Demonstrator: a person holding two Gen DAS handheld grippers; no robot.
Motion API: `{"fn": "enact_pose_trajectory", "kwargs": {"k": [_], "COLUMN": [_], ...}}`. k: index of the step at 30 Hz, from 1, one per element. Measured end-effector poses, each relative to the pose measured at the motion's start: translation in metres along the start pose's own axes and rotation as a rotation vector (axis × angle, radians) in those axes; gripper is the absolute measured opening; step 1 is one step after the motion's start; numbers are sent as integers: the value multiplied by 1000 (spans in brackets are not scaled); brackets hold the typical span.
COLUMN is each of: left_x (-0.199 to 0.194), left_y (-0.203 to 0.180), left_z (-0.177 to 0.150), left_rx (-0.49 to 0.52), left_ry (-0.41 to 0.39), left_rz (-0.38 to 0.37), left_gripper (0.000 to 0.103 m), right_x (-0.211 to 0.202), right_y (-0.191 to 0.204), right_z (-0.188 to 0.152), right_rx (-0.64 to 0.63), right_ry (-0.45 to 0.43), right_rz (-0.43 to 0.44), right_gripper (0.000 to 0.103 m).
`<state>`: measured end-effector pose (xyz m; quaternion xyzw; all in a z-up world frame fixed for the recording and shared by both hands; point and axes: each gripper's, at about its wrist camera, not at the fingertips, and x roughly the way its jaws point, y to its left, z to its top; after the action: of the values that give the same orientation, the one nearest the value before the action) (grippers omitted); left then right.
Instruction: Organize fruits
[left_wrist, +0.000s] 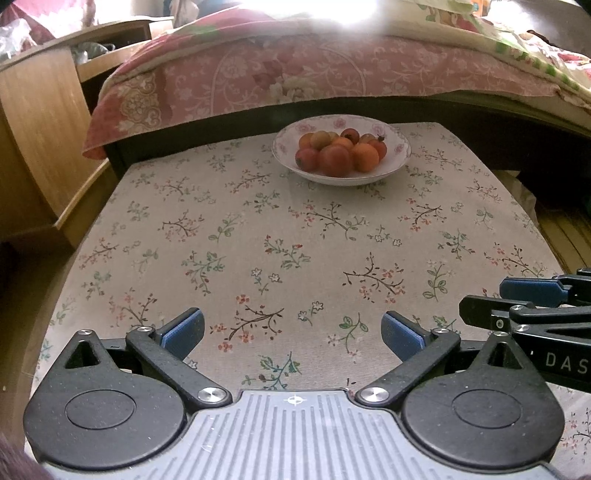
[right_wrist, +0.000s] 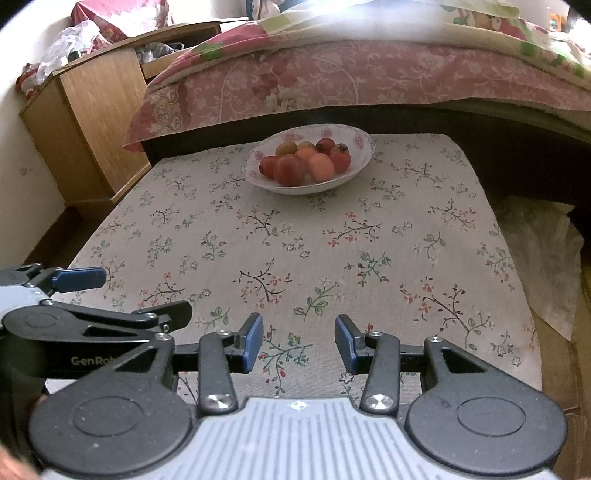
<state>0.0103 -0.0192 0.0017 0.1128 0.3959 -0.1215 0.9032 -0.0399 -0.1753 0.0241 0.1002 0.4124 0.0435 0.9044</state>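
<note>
Both grippers are empty right now. The left gripper (left_wrist: 291, 334) has its blue-padded fingers (left_wrist: 184, 330) spread wide with only tablecloth between them. The right gripper (right_wrist: 299, 341) is spread too, a bit narrower, also with only cloth in the gap. They sit side by side at the near edge of the table, well apart from the bowl. In the left wrist view the right one pokes in from the right side, and in the right wrist view the left one shows at the left edge.

The table (left_wrist: 258, 229) has a beige cloth printed with little twigs and flowers, and between the grippers and the bowl the cloth is bare.

The bowl (left_wrist: 341, 177) is white with pink flowers on the rim and sits at the far edge of the table, roughly centred, a touch left of centre from the right wrist. All the fruits (left_wrist: 336, 158) are piled in it: small round ones, red and orange, touching each other. Can't count them exactly since some hide behind others.

Right behind the bowl is a bed (right_wrist: 332, 81) with a pink floral quilt hanging over its dark frame. Left of the bowl, off the table, stands a wooden cabinet (right_wrist: 92, 122) with cluttered stuff on top.
</note>
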Motion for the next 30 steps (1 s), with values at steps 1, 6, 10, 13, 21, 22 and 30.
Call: {"fn": "enact_pose_trajectory", "kwargs": {"k": [1,6,10,13,21,22,30], "left_x": [0,1,2,2,4,4,3], "left_y": [0,1,2,-1,-1,-1,-4], "left_z": [0,0,1,3,2,2,2], "left_rx": [-3,-13,-31,-15,-18,-17,-8], "left_ry": [5,14,41,44,49,47,36], "left_rz": [-1,-1,-8,10,10,11,21], "left_gripper": [103,102,102,102,103,103,103], "right_x": [0,1,1,2,3,3,2], "right_y": [0,0,-1,-1,-2,-3,-2], "right_z": [0,-1,-1,-1,-1,-2,-1], "right_rx": [-1,1,6,10,13,14,15], "right_ry": [1,1,-1,0,3,3,3], "right_rz": [0,0,0,-3,-1,-1,0], "right_gripper": [43,43,43,43,43,43,43]}}
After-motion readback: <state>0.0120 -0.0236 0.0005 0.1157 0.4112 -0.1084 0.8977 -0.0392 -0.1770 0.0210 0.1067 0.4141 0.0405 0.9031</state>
